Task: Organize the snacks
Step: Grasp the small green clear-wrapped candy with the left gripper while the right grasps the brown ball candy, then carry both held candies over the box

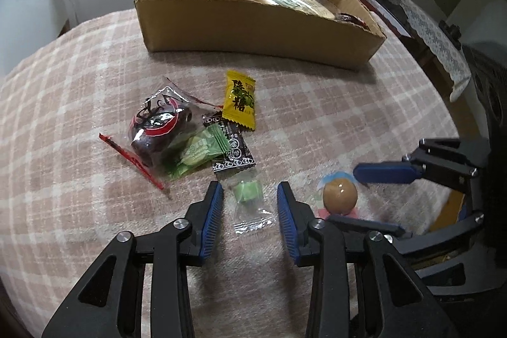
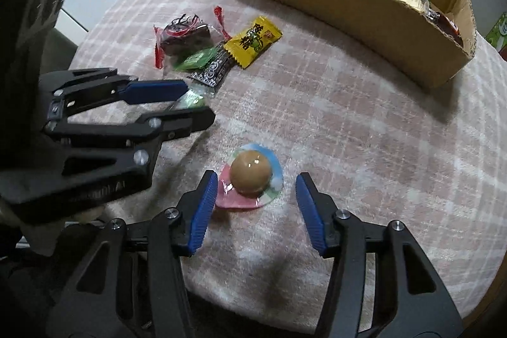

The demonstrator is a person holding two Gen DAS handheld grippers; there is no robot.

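1. Left gripper point(image 1: 250, 195): jaws apart, straddling a clear-wrapped green candy point(image 1: 248, 191) on the checked cloth point(image 1: 79, 78), pads not pressing it.
2. Right gripper point(image 2: 255, 182): jaws apart around a brown ball candy point(image 2: 251, 175) on a pastel wrapper, no contact visible.
3. Loose snack pile point(image 1: 190, 132) toward the cloth's middle: dark plum pack, green sachet, black sachet, yellow candy point(image 1: 240, 98).
4. Cardboard box point(image 1: 253, 30) at the far edge, holding several packets.
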